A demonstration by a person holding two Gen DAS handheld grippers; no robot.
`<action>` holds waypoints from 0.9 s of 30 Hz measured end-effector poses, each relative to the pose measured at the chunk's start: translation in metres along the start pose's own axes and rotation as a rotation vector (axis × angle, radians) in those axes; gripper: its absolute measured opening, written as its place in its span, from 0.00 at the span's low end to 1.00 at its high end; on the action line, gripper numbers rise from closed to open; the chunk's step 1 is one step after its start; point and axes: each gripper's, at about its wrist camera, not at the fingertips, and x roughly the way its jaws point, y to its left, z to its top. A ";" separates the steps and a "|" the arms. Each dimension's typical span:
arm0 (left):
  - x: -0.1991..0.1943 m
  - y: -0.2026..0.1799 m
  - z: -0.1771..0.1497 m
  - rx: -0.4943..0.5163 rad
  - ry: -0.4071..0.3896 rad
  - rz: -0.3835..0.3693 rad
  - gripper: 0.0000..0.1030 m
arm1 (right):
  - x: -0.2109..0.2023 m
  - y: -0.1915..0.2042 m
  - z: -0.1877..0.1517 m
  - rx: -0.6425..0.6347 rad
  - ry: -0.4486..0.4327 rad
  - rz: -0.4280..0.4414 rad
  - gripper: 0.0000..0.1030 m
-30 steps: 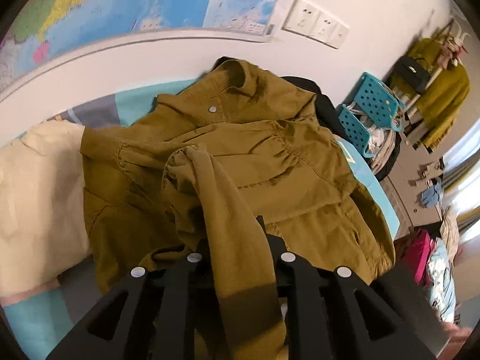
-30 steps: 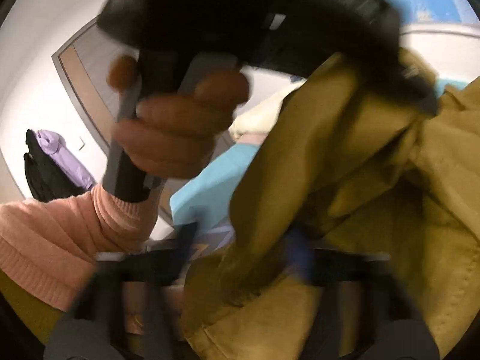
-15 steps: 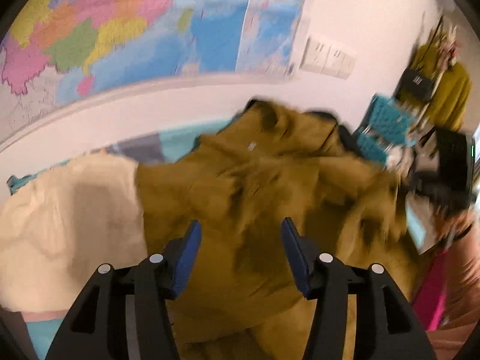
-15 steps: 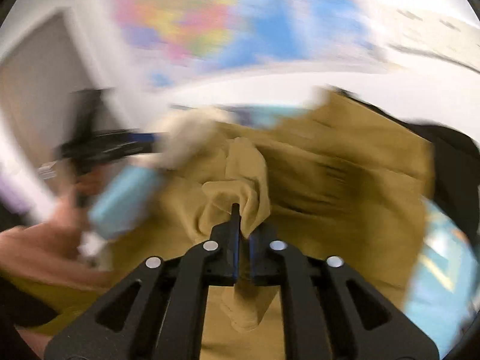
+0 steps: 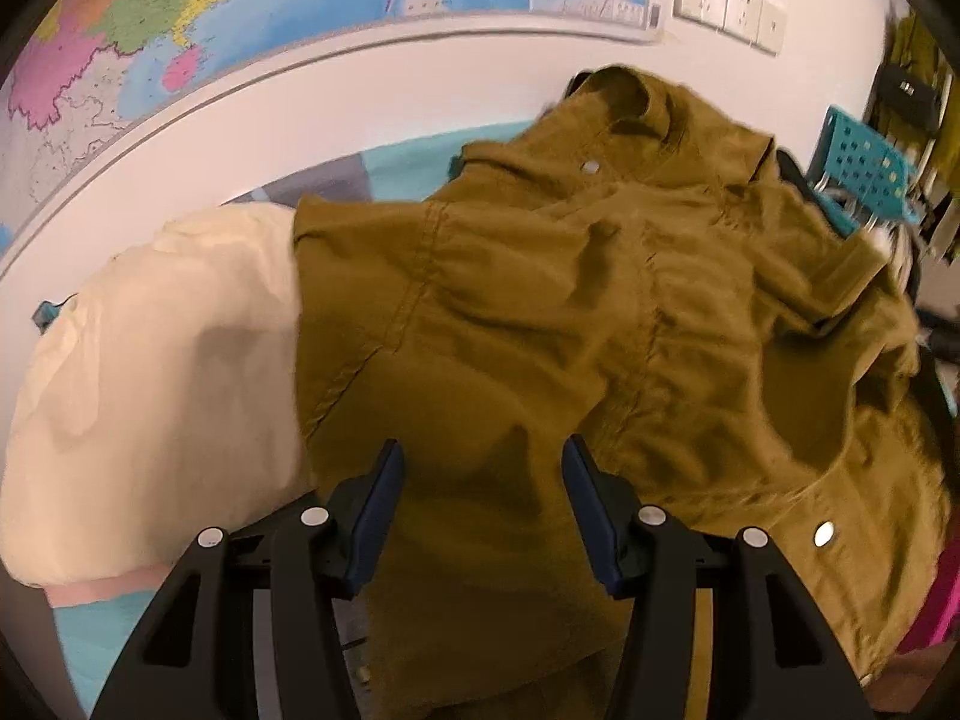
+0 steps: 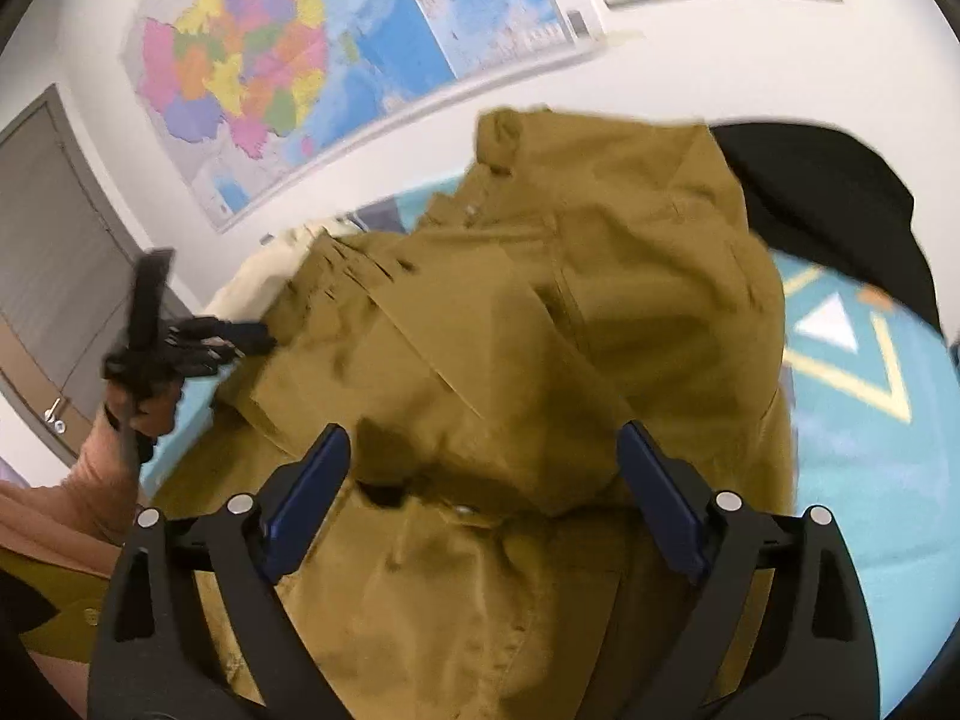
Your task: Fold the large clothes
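Nearest in the left wrist view: left gripper, jaws standing moderately apart above the olive jacket, nothing pinched between the blue pads. A second ago clamped on a hanging sleeve; since then parted, sleeve dropped back onto the heap. Right gripper likewise over the jacket, jaws spread wide and just been opening, cloth beneath them but not squeezed; half a second ago nearly closed on a bunched fold, now released. Seen from the right wrist, at left, a hand in a pink sleeve gripping the other tool's black handle.

Further out: jacket lying crumpled, collar toward the wall, snap buttons showing, sprawled across a turquoise bedspread with pale triangle pattern. Just beside it, partly under its edge, a cream garment. Behind the collar, something black. Beyond: white wall, coloured map, a row of sockets, a grey door, a teal perforated basket.
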 end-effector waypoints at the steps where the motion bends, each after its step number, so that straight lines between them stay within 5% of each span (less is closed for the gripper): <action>1: -0.001 -0.005 0.001 0.004 -0.010 0.000 0.51 | 0.005 -0.003 0.001 0.015 0.006 0.001 0.67; 2: -0.002 -0.009 0.004 0.006 -0.019 0.000 0.51 | 0.009 -0.004 0.003 0.018 0.014 0.006 0.39; 4: 0.001 -0.015 0.009 0.007 -0.024 -0.004 0.51 | 0.005 -0.004 0.017 0.002 -0.010 0.035 0.02; 10: 0.016 -0.015 0.017 -0.056 -0.034 0.039 0.55 | -0.066 -0.013 0.075 -0.036 -0.162 -0.103 0.01; 12: 0.019 -0.011 0.017 -0.079 -0.032 0.036 0.55 | -0.068 -0.020 0.079 -0.015 -0.134 -0.053 0.13; 14: 0.017 -0.010 0.017 -0.082 -0.044 0.032 0.55 | -0.055 -0.019 0.071 -0.037 -0.073 -0.041 0.63; 20: -0.006 -0.040 0.030 0.055 -0.146 0.000 0.70 | 0.011 -0.015 0.028 -0.091 0.086 -0.017 0.82; 23: 0.006 -0.065 0.040 0.133 -0.110 -0.010 0.73 | 0.038 -0.026 0.022 -0.039 0.131 0.026 0.81; 24: 0.013 -0.071 0.042 0.144 -0.090 -0.001 0.72 | 0.046 -0.028 0.021 -0.018 0.150 0.053 0.75; 26: 0.034 -0.078 0.048 0.139 -0.040 0.014 0.57 | 0.054 -0.028 0.023 -0.006 0.182 0.091 0.24; 27: 0.040 -0.078 0.050 0.125 -0.023 0.012 0.42 | 0.052 -0.026 0.024 -0.019 0.175 0.112 0.13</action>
